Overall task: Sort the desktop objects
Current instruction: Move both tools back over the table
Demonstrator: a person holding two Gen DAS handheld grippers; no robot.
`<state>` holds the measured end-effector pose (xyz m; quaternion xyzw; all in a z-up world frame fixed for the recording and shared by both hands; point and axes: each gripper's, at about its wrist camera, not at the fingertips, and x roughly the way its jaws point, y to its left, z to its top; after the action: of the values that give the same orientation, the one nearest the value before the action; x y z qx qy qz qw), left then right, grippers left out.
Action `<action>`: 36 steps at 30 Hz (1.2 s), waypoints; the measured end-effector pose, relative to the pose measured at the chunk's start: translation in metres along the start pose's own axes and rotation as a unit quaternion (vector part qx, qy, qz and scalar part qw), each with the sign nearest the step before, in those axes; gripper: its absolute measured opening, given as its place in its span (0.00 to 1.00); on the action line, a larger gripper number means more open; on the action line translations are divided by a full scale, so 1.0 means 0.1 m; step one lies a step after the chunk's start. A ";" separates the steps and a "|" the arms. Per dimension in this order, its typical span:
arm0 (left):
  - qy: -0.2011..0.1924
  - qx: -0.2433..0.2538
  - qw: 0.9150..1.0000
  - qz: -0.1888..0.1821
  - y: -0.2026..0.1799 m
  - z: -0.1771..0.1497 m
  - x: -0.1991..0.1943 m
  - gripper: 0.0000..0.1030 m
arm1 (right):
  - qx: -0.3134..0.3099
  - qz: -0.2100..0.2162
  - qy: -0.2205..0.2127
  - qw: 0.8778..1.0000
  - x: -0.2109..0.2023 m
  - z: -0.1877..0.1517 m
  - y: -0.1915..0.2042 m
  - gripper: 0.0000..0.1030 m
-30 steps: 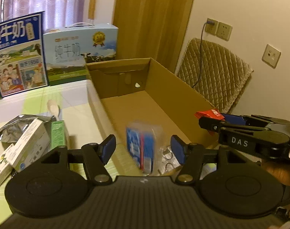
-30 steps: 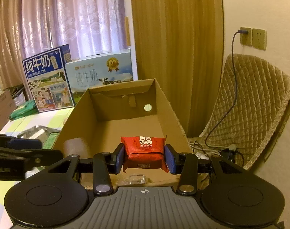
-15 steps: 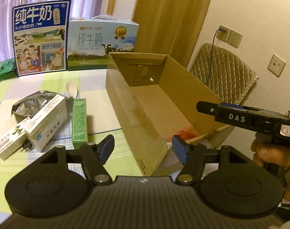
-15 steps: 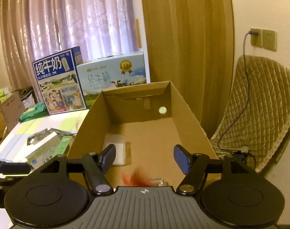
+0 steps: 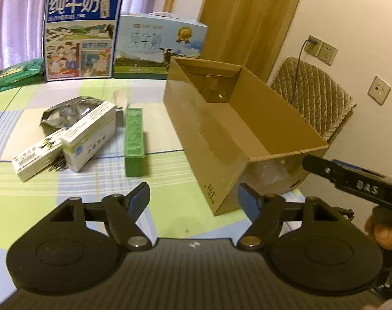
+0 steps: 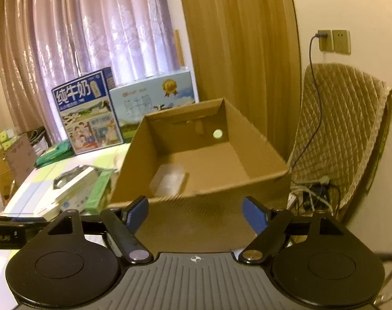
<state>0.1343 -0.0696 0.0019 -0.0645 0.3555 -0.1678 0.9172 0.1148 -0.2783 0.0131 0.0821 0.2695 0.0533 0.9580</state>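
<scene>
Both grippers—left gripper [image 5: 193, 197], right gripper [image 6: 195, 213]—spread, empty. Green box [image 5: 134, 139], centre-left on table [image 5: 170, 211]: light, stiff—best pinched across long sides.

A: What sort of place is this?

B: A home, a living or dining room. Sheer lilac curtains [image 6: 98, 33] fill the upper left, and a wooden door [image 6: 237, 51] stands at centre.

A: Anything else?

B: A checked tablecloth [image 5: 167, 201] covers the table, milk gift cartons [image 5: 81, 35] stand at its back, and a quilted chair cover [image 6: 343, 129] hangs at right under wall sockets [image 6: 334, 40].
</scene>
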 end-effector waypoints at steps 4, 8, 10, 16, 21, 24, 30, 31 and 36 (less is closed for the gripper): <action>-0.002 -0.003 1.000 0.012 0.11 -0.09 -0.13 0.74 | 0.005 0.009 0.024 1.000 -0.07 -0.10 0.14 0.86; -0.003 -0.010 1.000 0.023 0.25 -0.16 -0.25 0.78 | 0.001 0.018 0.055 0.998 -0.08 -0.19 0.29 0.92; -0.004 -0.010 0.999 0.030 0.31 -0.20 -0.32 0.82 | -0.001 0.019 0.066 0.998 -0.08 -0.23 0.36 0.97; -0.006 -0.004 0.999 0.052 0.45 -0.34 -0.50 0.88 | -0.004 0.028 0.087 0.996 -0.08 -0.34 0.56 0.98; 0.001 -0.018 0.998 0.061 0.61 -0.44 -0.58 0.91 | -0.014 0.037 0.106 0.994 -0.06 -0.45 0.72 0.98; 0.002 -0.019 0.998 0.067 0.69 -0.48 -0.62 0.94 | -0.018 0.041 0.113 0.993 -0.04 -0.49 0.78 0.98; 0.008 -0.023 0.998 0.066 0.91 -0.49 -0.65 0.94 | -0.025 0.044 0.121 0.991 0.00 -0.52 0.87 0.98; 0.008 -0.020 0.997 0.070 0.94 -0.49 -0.65 0.95 | -0.026 0.044 0.121 0.991 0.01 -0.52 0.88 0.98; 0.011 -0.005 0.996 0.083 1.13 -0.42 -0.63 0.96 | -0.033 0.055 0.122 0.991 0.05 -0.52 0.97 0.98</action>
<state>0.0916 0.0586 -0.0162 -0.0380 0.3706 -0.0900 0.9236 0.0864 -0.1760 -0.0157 0.0575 0.3772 0.1241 0.9160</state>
